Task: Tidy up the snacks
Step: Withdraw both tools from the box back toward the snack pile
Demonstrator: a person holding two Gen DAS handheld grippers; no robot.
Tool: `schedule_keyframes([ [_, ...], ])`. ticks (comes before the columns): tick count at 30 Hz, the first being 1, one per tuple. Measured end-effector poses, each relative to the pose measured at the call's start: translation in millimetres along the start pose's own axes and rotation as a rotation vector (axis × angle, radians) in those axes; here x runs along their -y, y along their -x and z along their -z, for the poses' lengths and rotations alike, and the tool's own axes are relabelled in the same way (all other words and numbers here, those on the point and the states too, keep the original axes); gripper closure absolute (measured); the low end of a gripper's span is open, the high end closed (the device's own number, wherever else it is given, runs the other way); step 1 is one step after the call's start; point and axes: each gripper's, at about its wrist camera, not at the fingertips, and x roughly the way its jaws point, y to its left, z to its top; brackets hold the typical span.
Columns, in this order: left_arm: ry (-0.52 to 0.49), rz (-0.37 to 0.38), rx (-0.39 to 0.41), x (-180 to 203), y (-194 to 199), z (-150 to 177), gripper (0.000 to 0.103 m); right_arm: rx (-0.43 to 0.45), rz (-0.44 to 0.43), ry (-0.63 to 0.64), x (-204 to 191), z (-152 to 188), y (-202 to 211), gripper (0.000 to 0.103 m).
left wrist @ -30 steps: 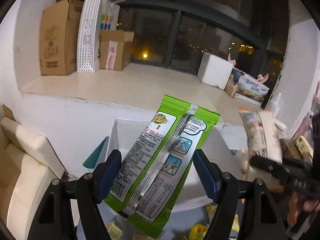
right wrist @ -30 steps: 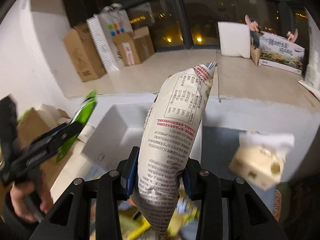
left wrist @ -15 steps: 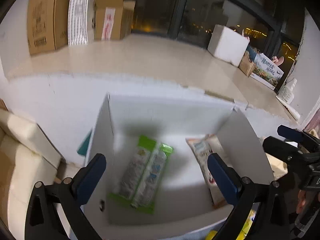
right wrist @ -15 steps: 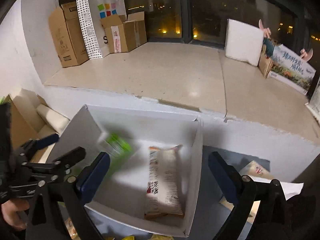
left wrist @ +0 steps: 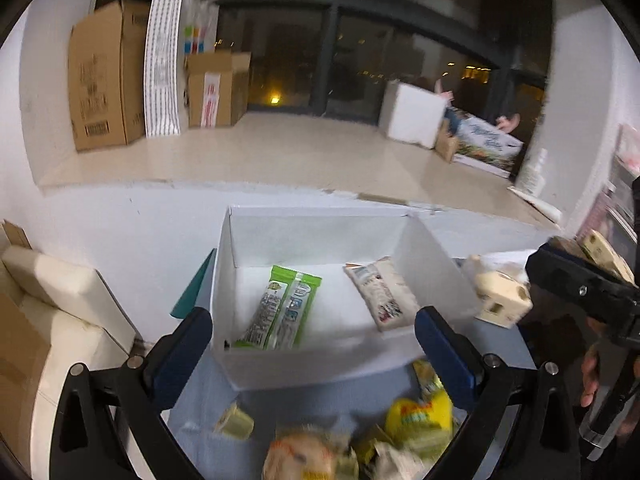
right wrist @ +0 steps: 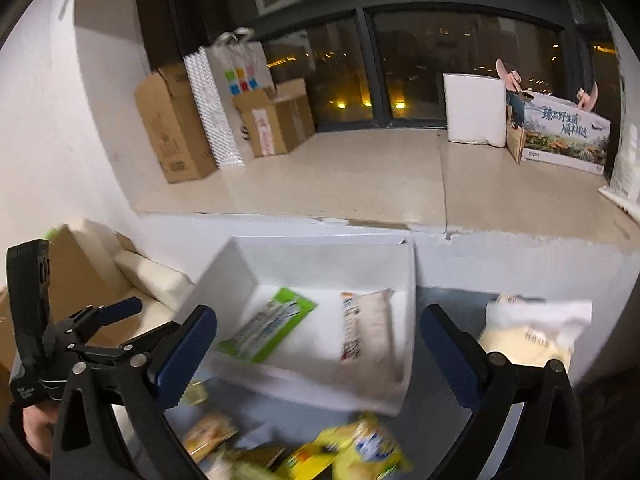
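Both claws, left (left wrist: 314,354) and right (right wrist: 318,354), now released, packets down in white box (left wrist: 320,364).

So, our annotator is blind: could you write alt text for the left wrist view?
An open white box holds a green snack packet and a white packet lying flat and apart, framed by the open, empty left gripper. More snacks lie on the blue surface in front.

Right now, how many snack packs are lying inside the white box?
2. A green pack lies on the left of the box floor, a white pack on the right, apart from each other. The near wall could hide something small.
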Motion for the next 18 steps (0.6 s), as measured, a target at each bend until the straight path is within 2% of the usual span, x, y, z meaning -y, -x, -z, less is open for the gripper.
schedule_keyframes([
  [6, -0.059, 0.084, 0.05, 24, 72, 34, 0.0, 0.082, -0.124, -0.047, -18, 49, 76, 0.0],
  [10, -0.076, 0.133, 0.054, 33, 111, 63, 0.0, 0.141, -0.17, -0.084, -26, 89, 129, 0.0],
  [13, -0.091, 0.12, 0.053, 39, 131, 90, 0.0, 0.195, -0.18, -0.122, -26, 116, 160, 0.0],
  [18, -0.071, 0.138, 0.002, 40, 135, 130, 0.0, 0.262, -0.14, -0.183, -24, 163, 204, 0.0],
])
